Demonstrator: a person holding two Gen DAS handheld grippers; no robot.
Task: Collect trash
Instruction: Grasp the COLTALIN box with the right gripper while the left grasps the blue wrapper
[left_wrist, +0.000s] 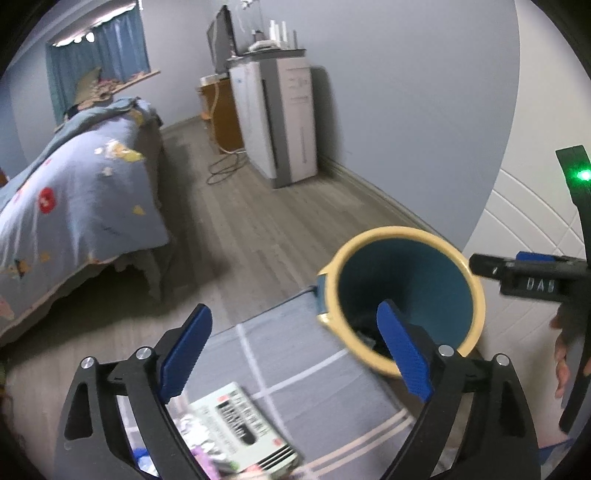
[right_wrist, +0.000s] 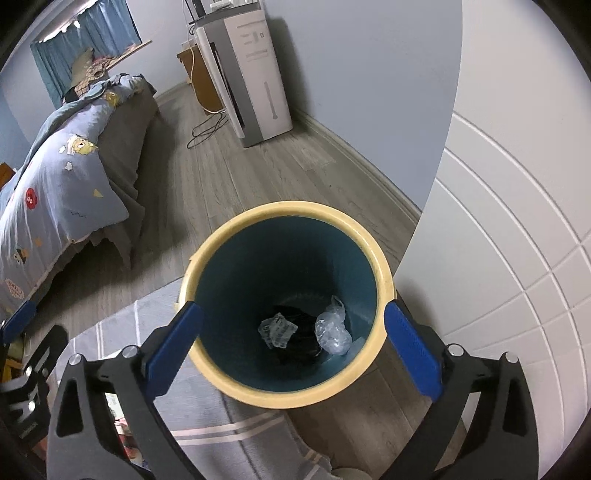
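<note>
A teal trash bin with a yellow rim (right_wrist: 382, 266) stands on the floor at the rug's edge; it also shows in the left wrist view (left_wrist: 476, 291). Inside it lie a crumpled clear plastic bag (right_wrist: 332, 328), a crumpled wrapper (right_wrist: 277, 330) and something black. My right gripper (right_wrist: 293, 339) is open and empty right above the bin's mouth. My left gripper (left_wrist: 295, 343) is open and empty above the grey rug (left_wrist: 295, 354), left of the bin. A printed box or booklet (left_wrist: 240, 424) and small litter lie on the rug under the left gripper.
A bed with a blue patterned quilt (left_wrist: 74, 192) stands at left. A white appliance (left_wrist: 280, 118) and a wooden cabinet stand against the far wall, with a cable on the floor (left_wrist: 221, 170). A white panelled door (right_wrist: 517, 221) is at right.
</note>
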